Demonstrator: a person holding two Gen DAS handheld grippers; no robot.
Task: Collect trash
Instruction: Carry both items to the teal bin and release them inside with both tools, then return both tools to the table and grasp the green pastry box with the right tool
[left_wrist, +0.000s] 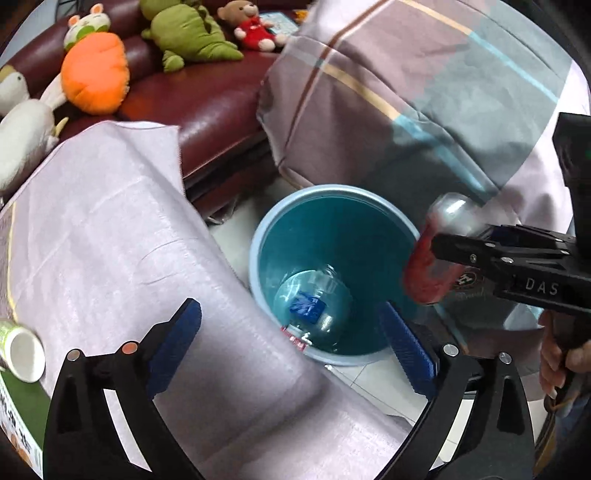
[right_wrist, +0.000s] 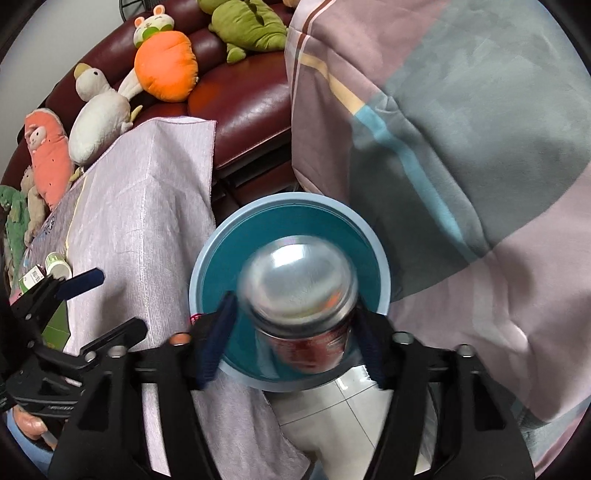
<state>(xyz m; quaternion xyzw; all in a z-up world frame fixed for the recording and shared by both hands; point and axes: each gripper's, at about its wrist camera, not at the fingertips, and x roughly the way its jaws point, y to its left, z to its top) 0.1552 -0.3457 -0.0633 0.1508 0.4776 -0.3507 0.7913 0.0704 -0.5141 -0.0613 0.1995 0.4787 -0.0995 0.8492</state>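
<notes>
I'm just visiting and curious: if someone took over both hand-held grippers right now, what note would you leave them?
Left hand-held gripper: open, empty, over the blue bin.
Right hand-held gripper: red can between its jaws above the bin; pads look clear of it.
Done: plastic bottle lies in the bin.
Left: get the can in, then the small white-capped container on the cloth-covered table.
</notes>
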